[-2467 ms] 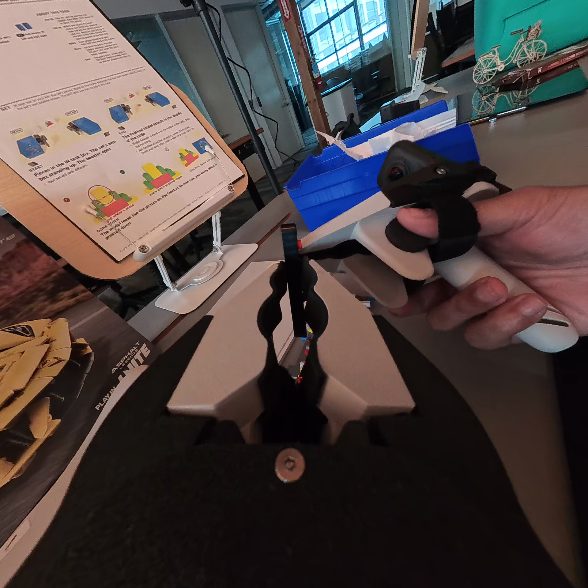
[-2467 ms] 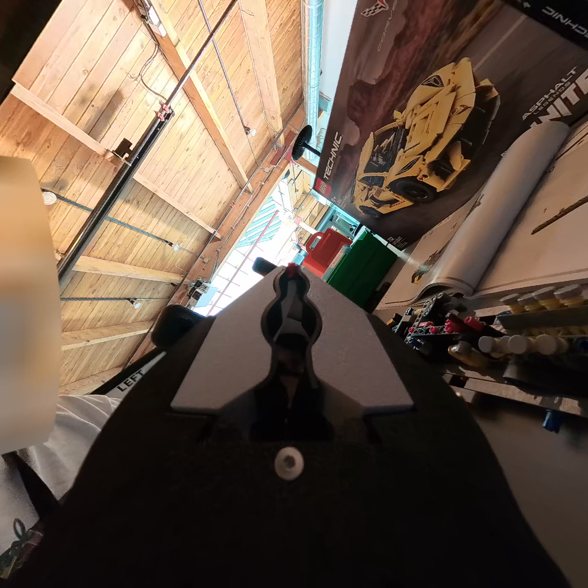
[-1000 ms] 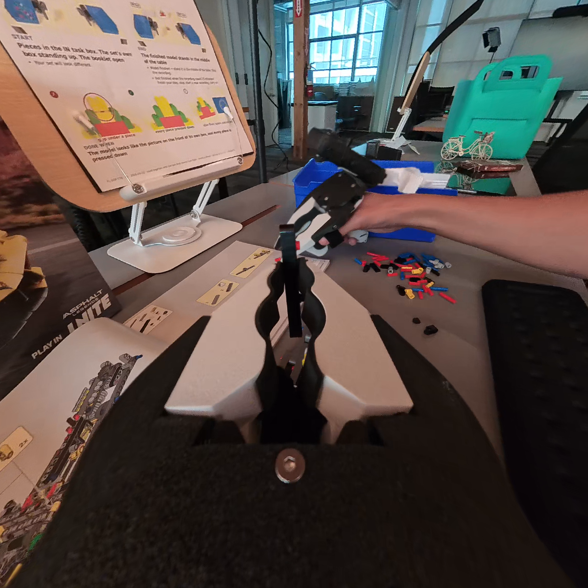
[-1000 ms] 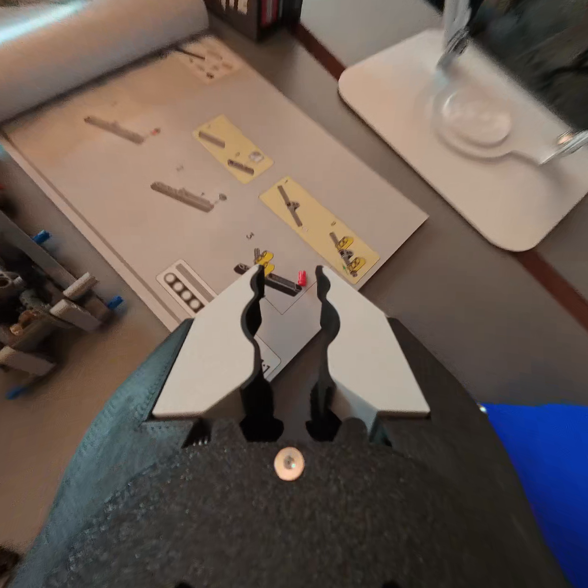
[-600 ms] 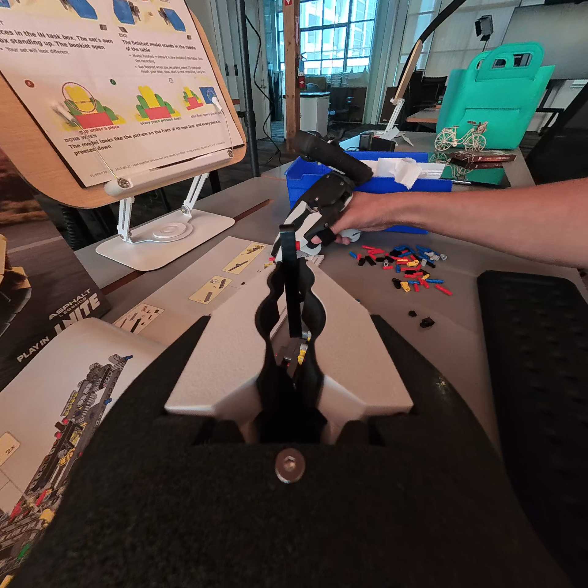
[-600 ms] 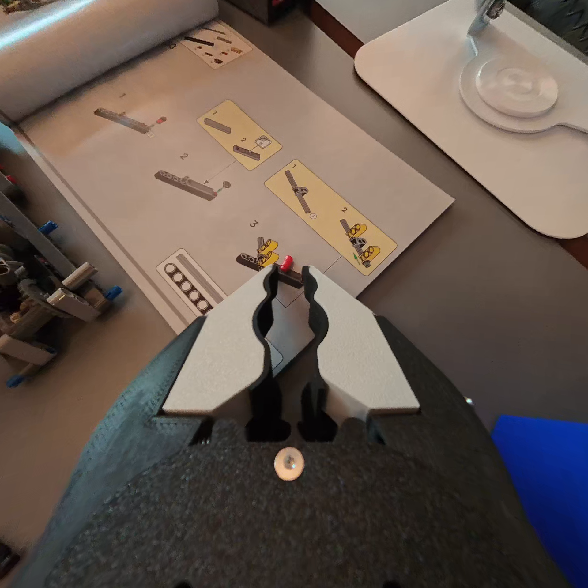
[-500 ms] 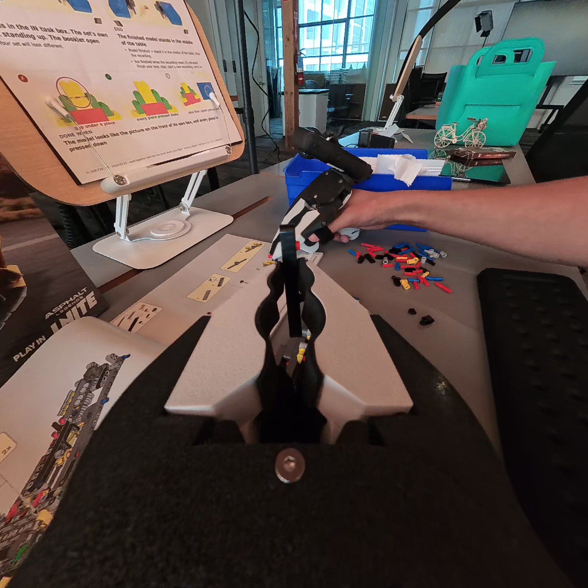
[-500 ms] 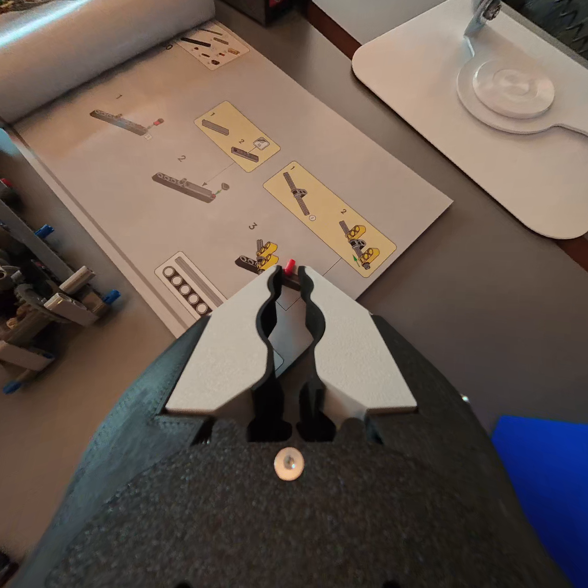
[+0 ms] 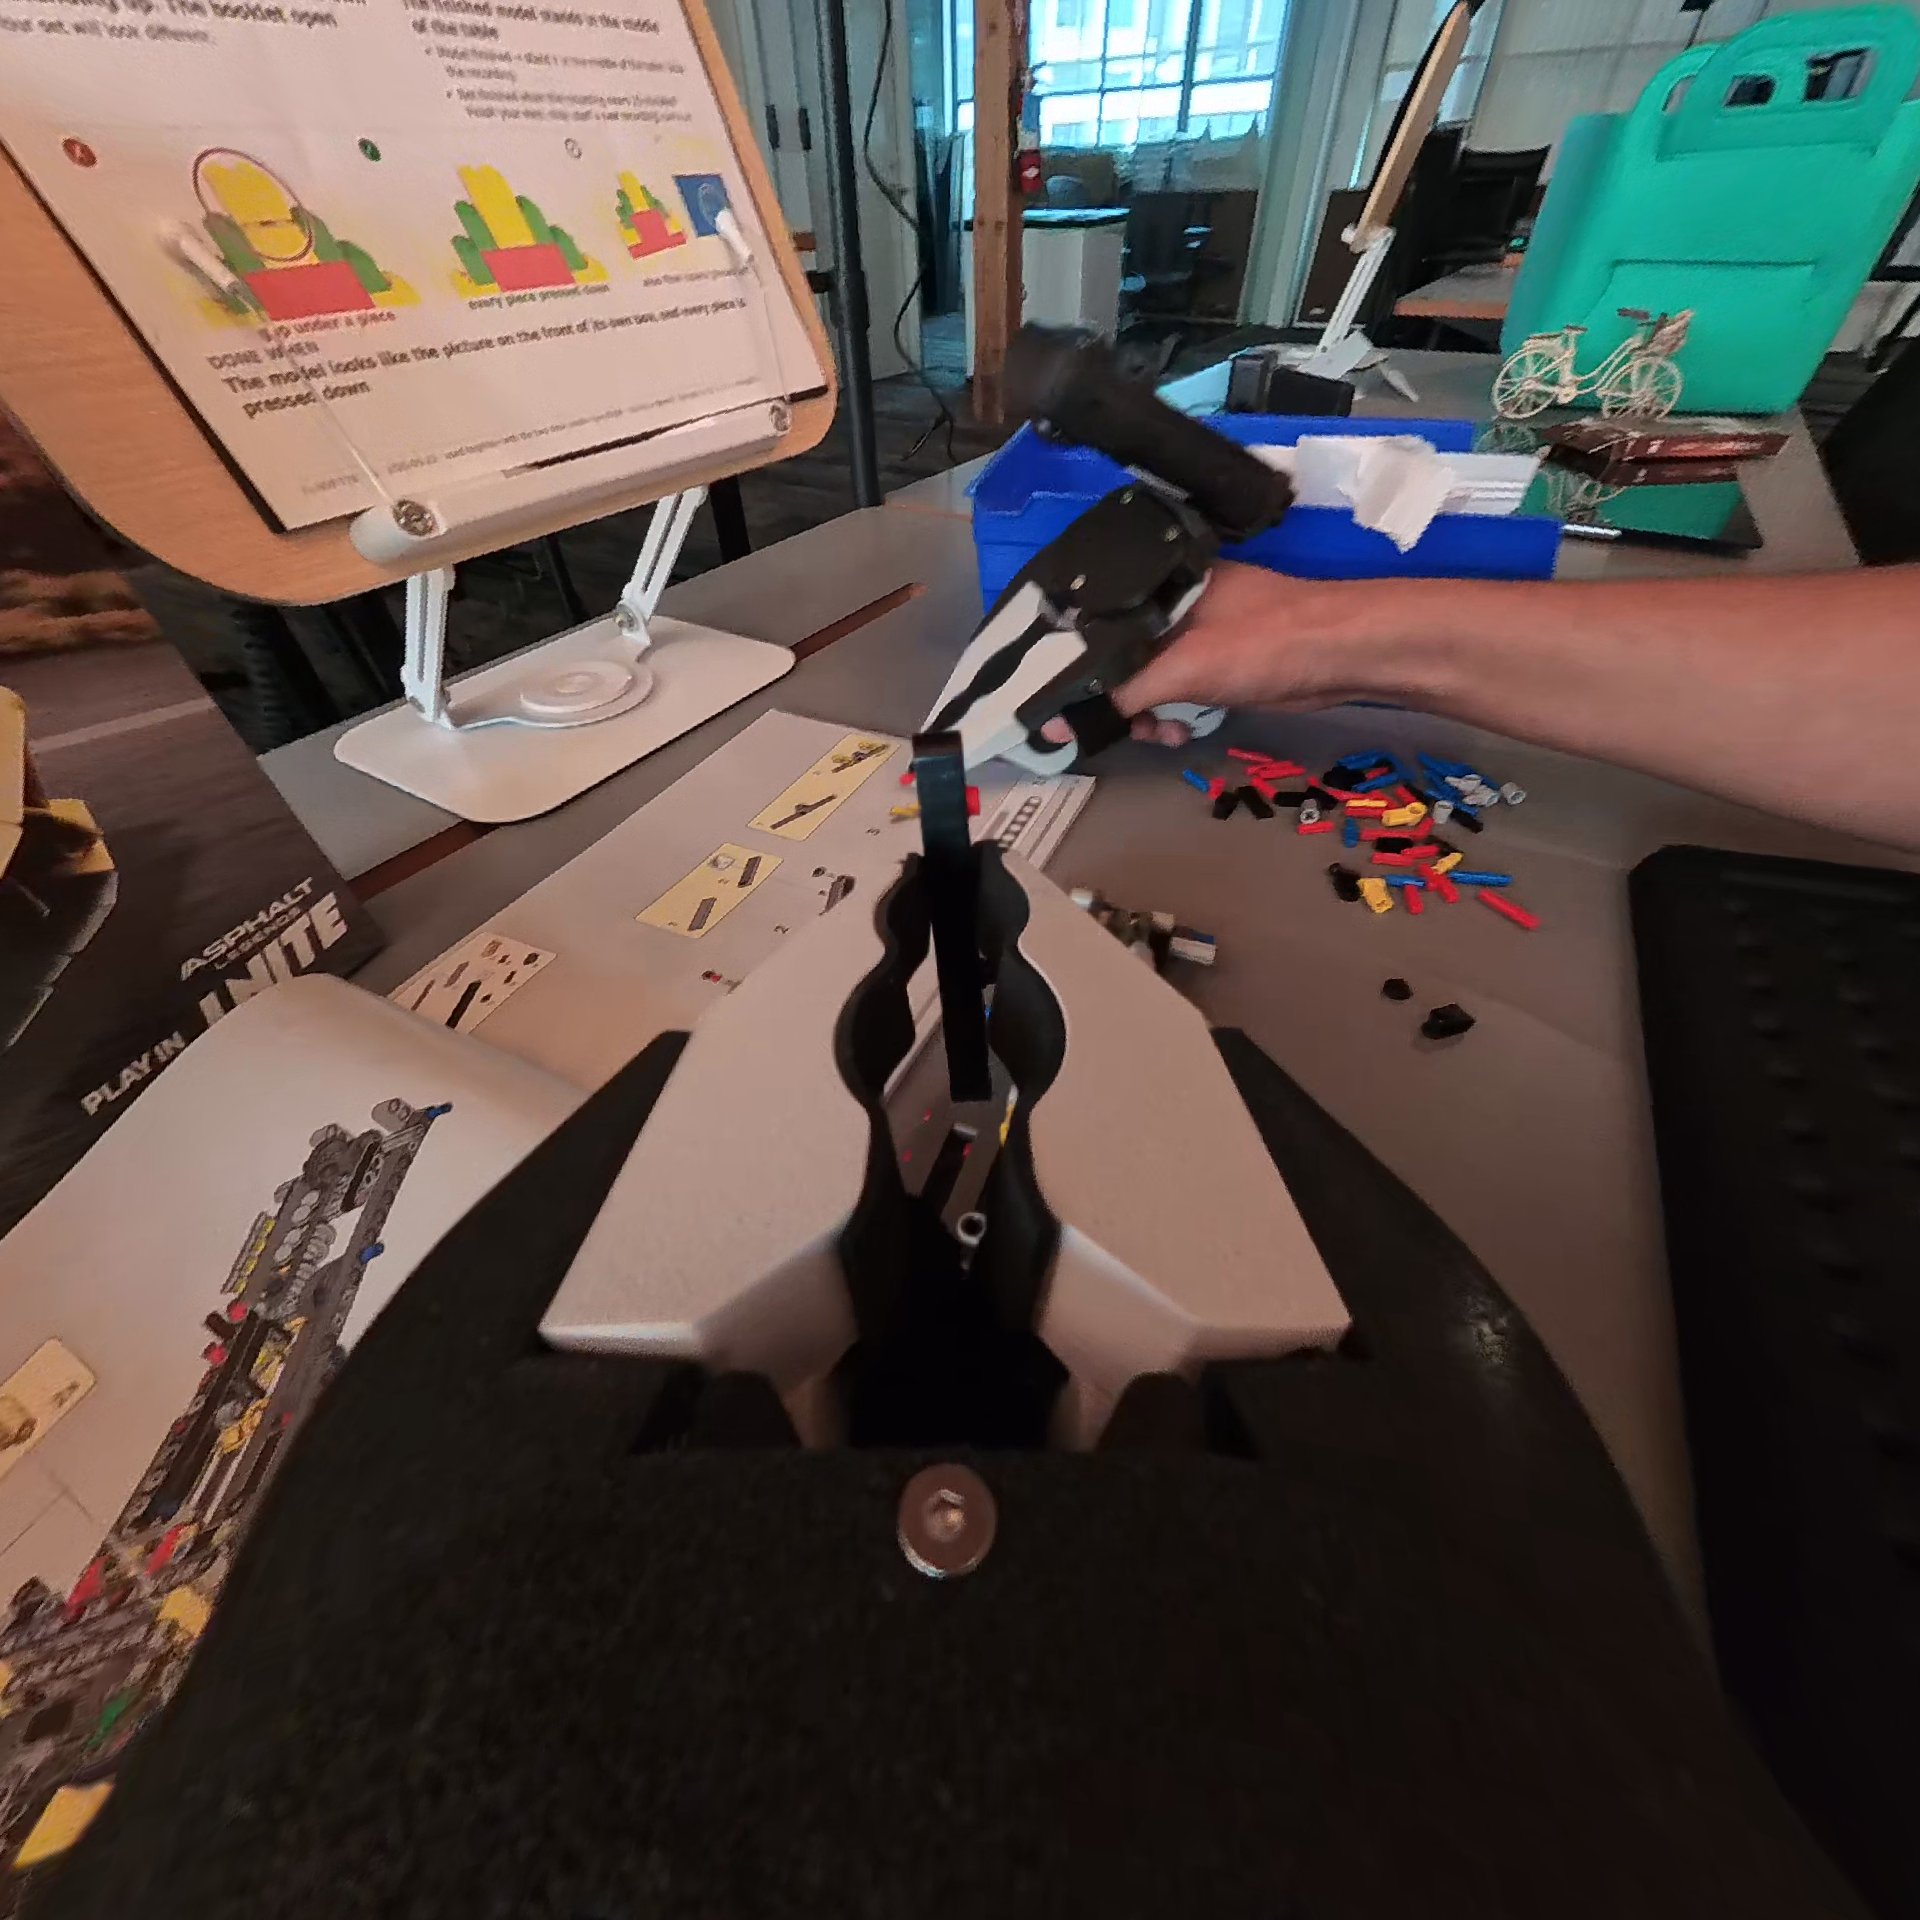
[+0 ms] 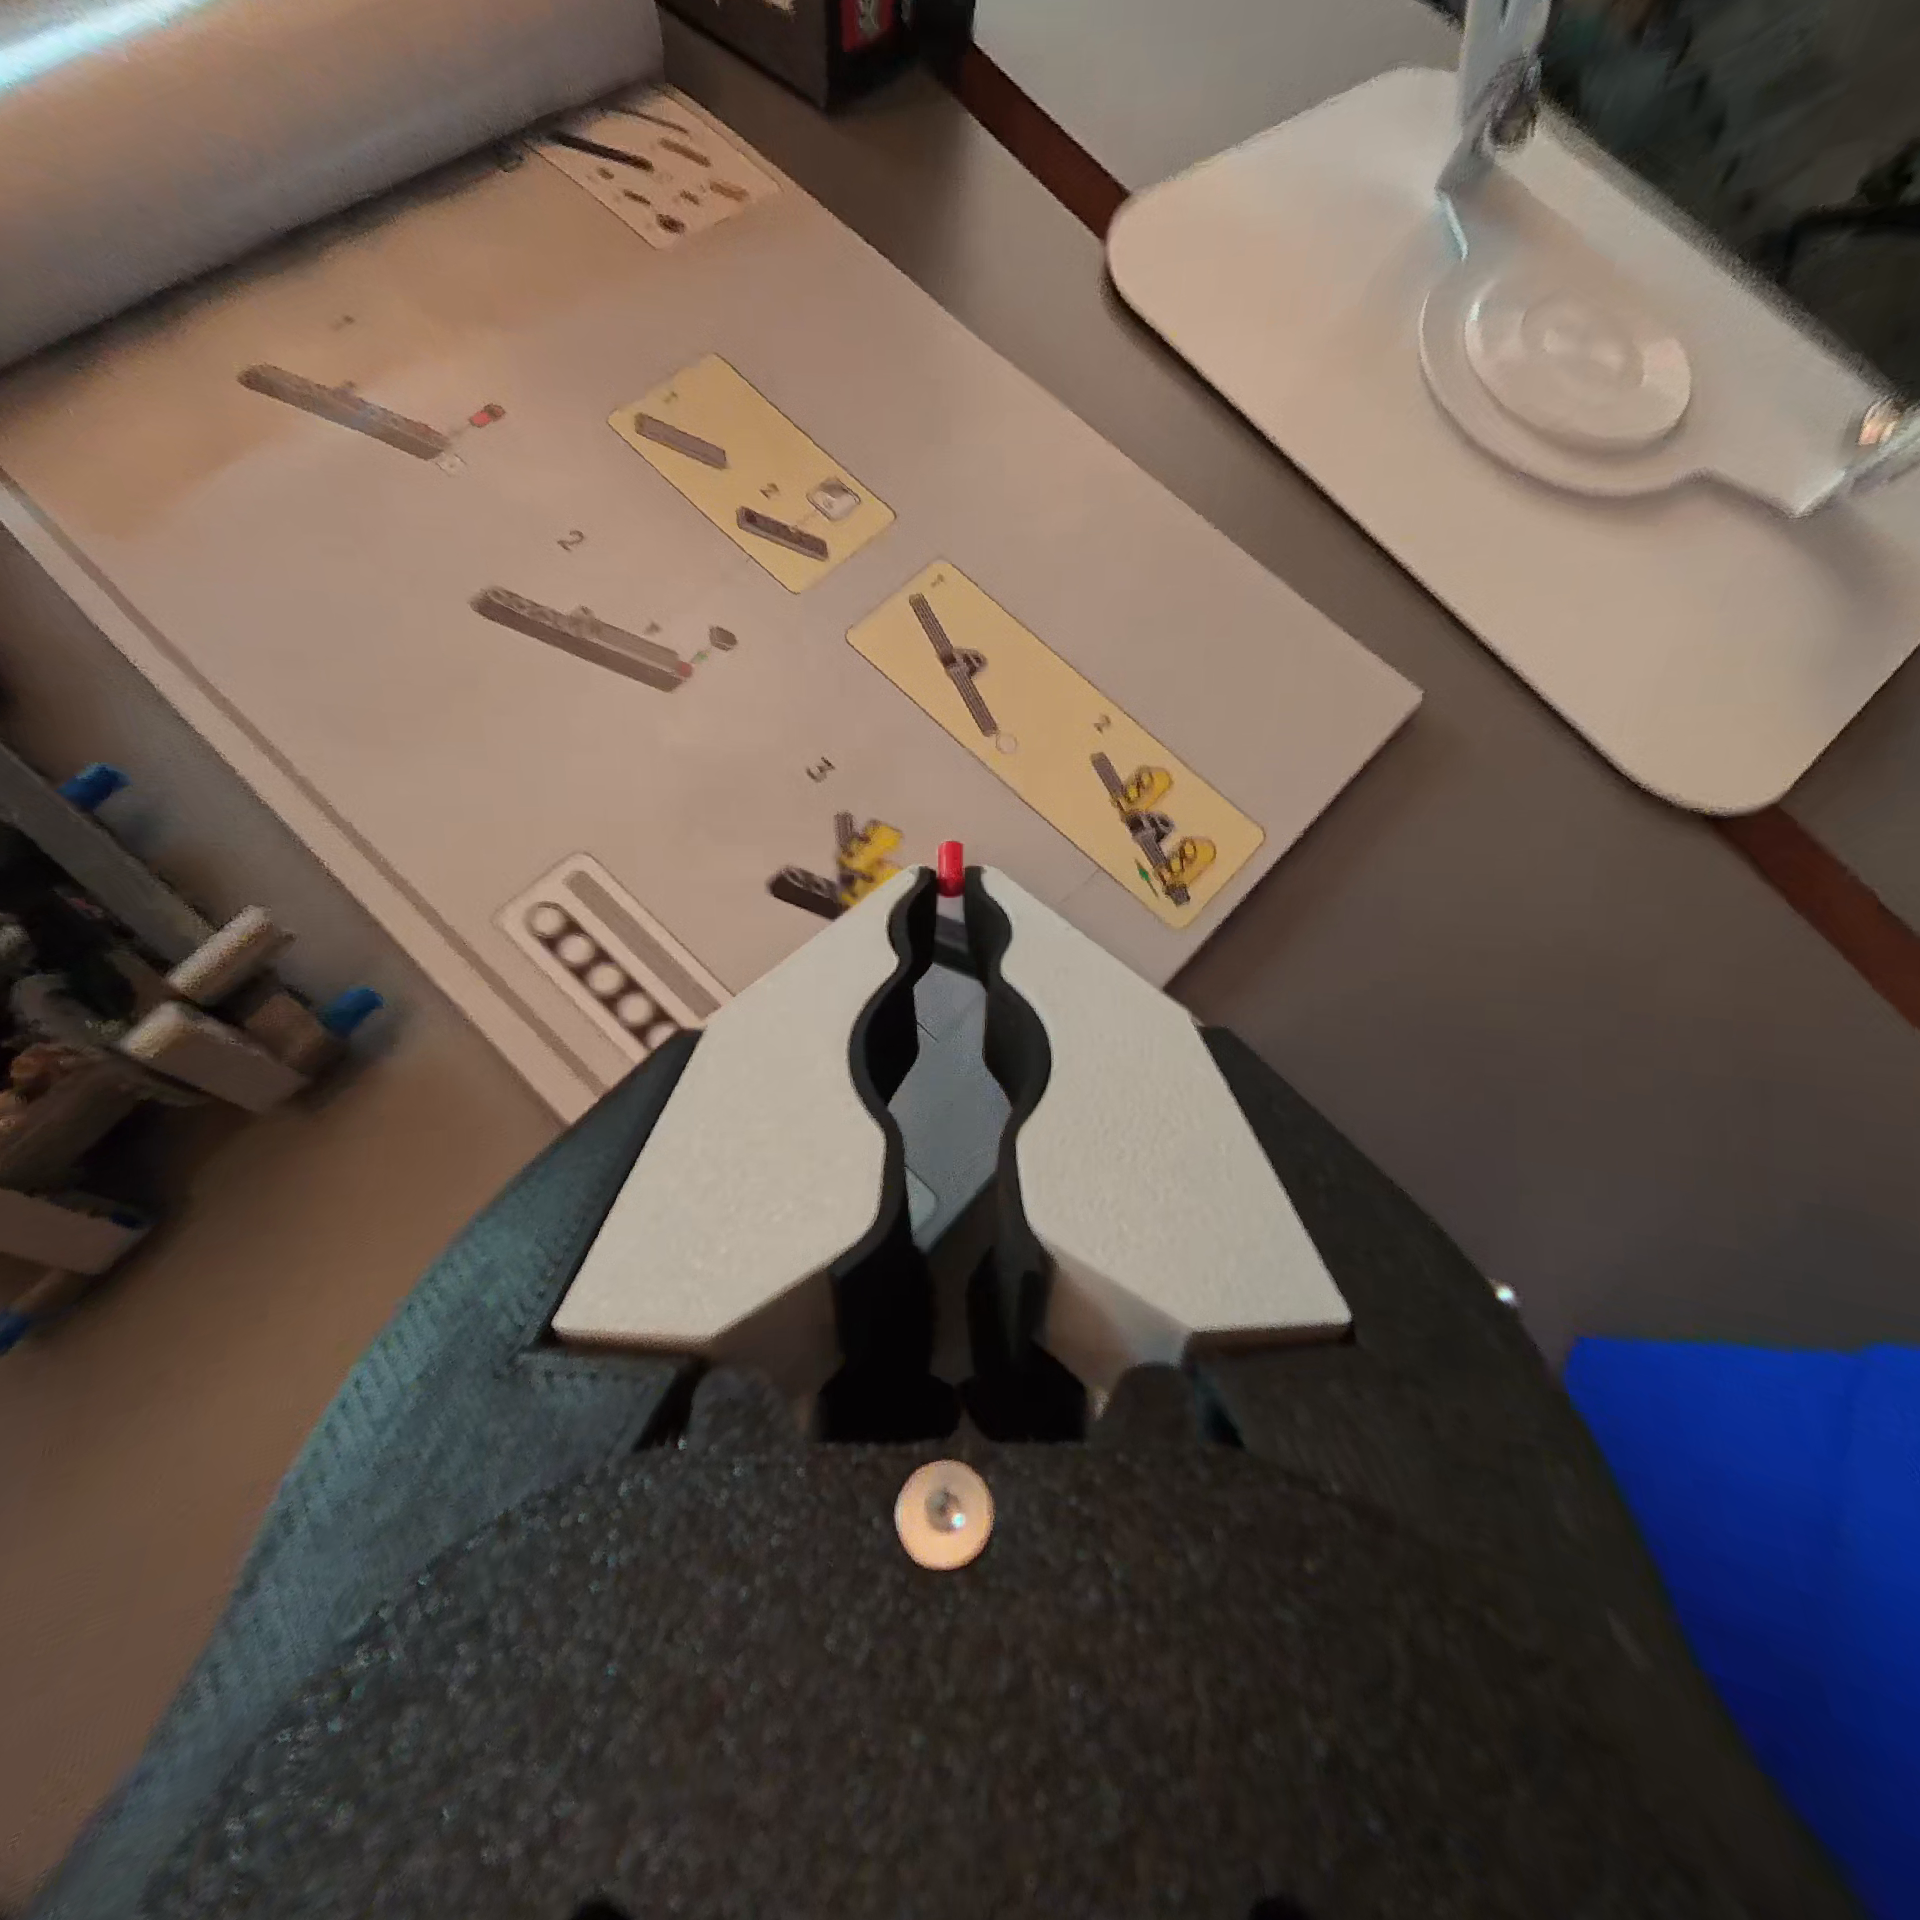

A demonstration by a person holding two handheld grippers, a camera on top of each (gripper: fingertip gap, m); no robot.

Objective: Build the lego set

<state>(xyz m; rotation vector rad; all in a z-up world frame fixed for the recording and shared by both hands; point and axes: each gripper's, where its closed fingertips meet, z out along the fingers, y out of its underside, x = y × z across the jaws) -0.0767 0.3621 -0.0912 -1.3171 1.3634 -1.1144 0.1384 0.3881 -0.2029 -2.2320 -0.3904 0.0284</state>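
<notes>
Two grippers are in play, and each hides part of what it carries. Your left gripper (image 9: 954,883) is clamped on a black beam (image 9: 954,914) standing upright between its fingers; the beam's lower end drops out of sight into the dark slot, and a red pin (image 9: 970,800) shows at its side near the top. Your right gripper (image 10: 945,883) has its fingers pinched almost together on a small red peg (image 10: 948,864), of which only the tip pokes out past the fingertips. In the left wrist view that same gripper (image 9: 940,727) sits just ahead of the beam's top, in your hand (image 9: 1236,644); whether they touch is hard to tell. Below both lies the open instruction booklet (image 10: 436,582), its near corner covered by the right gripper's body. Right of the left gripper, loose pieces (image 9: 1371,821) are scattered on the table (image 9: 1299,1039), too small to sort by kind. A blurred, cut-off partial model (image 10: 135,1049) sits left of the right gripper.
</notes>
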